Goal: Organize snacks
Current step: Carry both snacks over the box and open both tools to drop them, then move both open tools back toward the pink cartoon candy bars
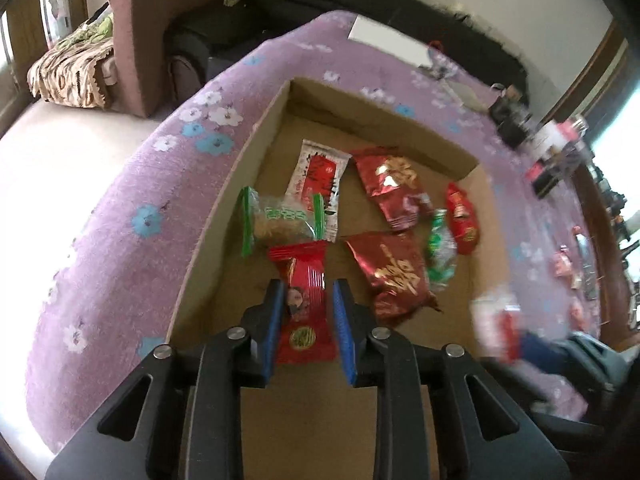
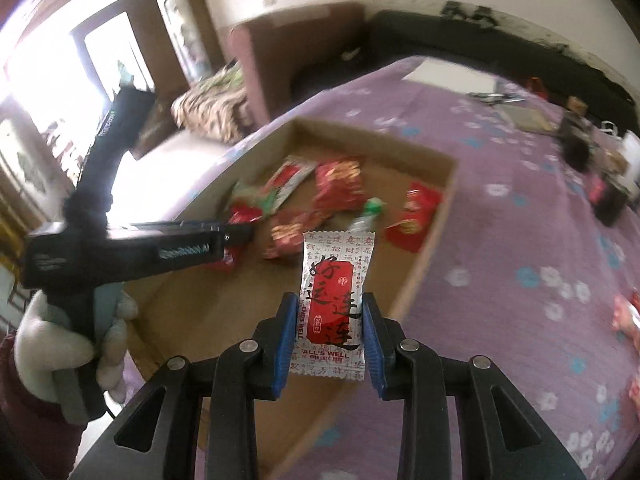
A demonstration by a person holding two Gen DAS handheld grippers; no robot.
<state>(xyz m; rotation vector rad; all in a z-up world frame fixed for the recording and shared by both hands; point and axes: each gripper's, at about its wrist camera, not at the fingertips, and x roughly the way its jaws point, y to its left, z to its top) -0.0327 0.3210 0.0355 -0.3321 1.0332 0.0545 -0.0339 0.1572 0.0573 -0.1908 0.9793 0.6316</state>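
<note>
several snacks already lie in the cardboard box on the purple cloth. left gripper, jaws apart around a red packet, seems to be releasing it; right gripper pinches a white packet over the box rim, to be lowered next.

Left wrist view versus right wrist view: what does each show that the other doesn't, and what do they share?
Only the left wrist view shows the left gripper from behind, with a red snack packet between its blue pads, though contact is unclear.

Only the right wrist view shows the right gripper shut on a white-and-red candy packet, and the gloved left hand holding the other gripper's handle.

Both show the cardboard box on the purple floral cloth, holding several red and green snack packets.
</note>
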